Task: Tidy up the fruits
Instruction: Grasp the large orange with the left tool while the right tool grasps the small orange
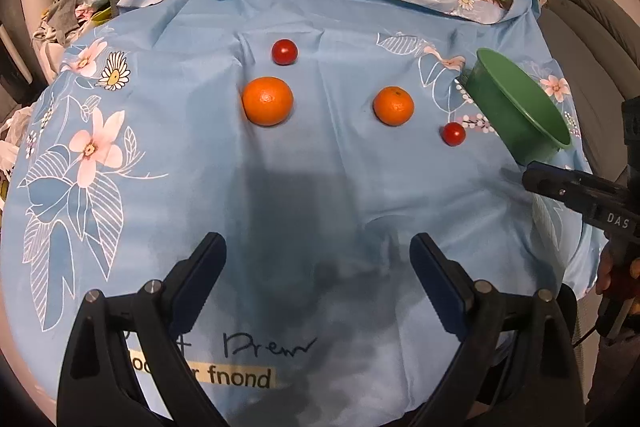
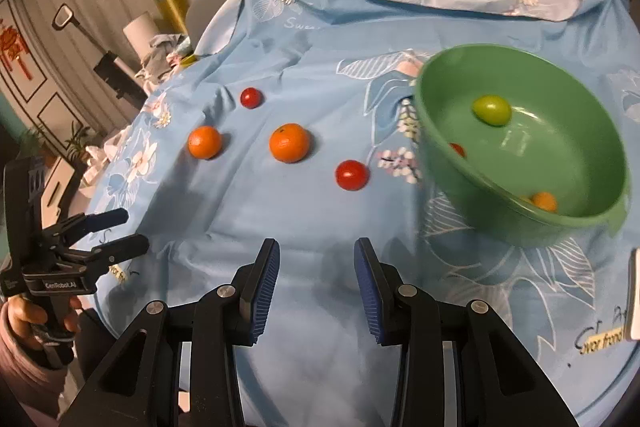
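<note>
Left gripper (image 1: pixel 318 267) jaws wide and empty, right gripper (image 2: pixel 316 267) jaws narrower, empty, glossy oranges (image 1: pixel 267 101) beyond

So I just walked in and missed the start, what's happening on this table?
A person is sorting fruit into a green bowl with a handheld gripper in each hand. The bowl already holds a green fruit and some small orange and red ones. Two oranges and two small red fruits lie on the blue floral cloth. The left gripper is wide open, the right gripper narrower; neither holds anything.
</note>
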`<state>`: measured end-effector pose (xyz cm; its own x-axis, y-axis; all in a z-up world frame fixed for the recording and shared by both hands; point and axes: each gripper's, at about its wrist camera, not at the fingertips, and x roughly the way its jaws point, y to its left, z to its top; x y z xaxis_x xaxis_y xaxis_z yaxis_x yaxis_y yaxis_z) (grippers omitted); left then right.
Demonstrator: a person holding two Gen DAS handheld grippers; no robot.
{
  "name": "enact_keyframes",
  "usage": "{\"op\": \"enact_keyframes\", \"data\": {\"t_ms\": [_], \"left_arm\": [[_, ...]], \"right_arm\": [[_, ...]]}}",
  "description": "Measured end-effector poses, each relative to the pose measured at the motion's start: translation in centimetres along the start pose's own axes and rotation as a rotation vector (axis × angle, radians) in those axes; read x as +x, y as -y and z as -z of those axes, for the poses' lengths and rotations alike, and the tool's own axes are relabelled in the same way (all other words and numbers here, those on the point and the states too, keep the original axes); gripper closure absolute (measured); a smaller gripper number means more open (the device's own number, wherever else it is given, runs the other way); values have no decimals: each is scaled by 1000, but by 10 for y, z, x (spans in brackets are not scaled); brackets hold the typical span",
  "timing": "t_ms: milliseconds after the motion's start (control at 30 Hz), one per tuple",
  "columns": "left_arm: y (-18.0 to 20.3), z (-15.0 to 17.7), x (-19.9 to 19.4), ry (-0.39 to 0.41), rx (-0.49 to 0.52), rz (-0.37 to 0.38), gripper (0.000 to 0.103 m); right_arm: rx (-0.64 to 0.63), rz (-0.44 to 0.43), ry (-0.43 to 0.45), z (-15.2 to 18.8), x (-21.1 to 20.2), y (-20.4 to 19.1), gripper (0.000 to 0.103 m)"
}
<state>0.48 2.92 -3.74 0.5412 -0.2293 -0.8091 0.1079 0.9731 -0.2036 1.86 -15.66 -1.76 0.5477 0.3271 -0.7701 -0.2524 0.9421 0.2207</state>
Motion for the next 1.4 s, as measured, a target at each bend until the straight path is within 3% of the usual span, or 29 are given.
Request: {"op": "enact_keyframes", "data": {"t_ms": [200, 433, 667, 800, 967, 1233, 1333, 1400], "left_arm": [[-8, -10, 1, 17, 8, 3, 11], [-9, -29, 5, 56, 101, 1, 16], [-19, -65, 23, 70, 144, -5, 28], [-22, -83, 41, 48, 176, -26, 28], [-20, -95, 64, 15, 228, -44, 38], [-15, -102, 85, -20, 364, -99, 40], [-13, -99, 96, -79, 417, -115, 52], [-12, -97, 97, -88, 442, -126, 52]], "right_arm": [[-22, -19, -21, -6, 17, -9, 64], [-41, -31, -34, -21, 35, -15, 64], [-70, -44, -21, -45, 56, -22, 64], [-58, -42, -28, -57, 71, -18, 64], [-49, -32, -57, -70, 95, -14, 64], [-52, -58, -95, -79, 116, -14, 64], [-52, -73, -100, -82, 120, -14, 63], [-46, -81, -102, -84, 123, -14, 63]]}}
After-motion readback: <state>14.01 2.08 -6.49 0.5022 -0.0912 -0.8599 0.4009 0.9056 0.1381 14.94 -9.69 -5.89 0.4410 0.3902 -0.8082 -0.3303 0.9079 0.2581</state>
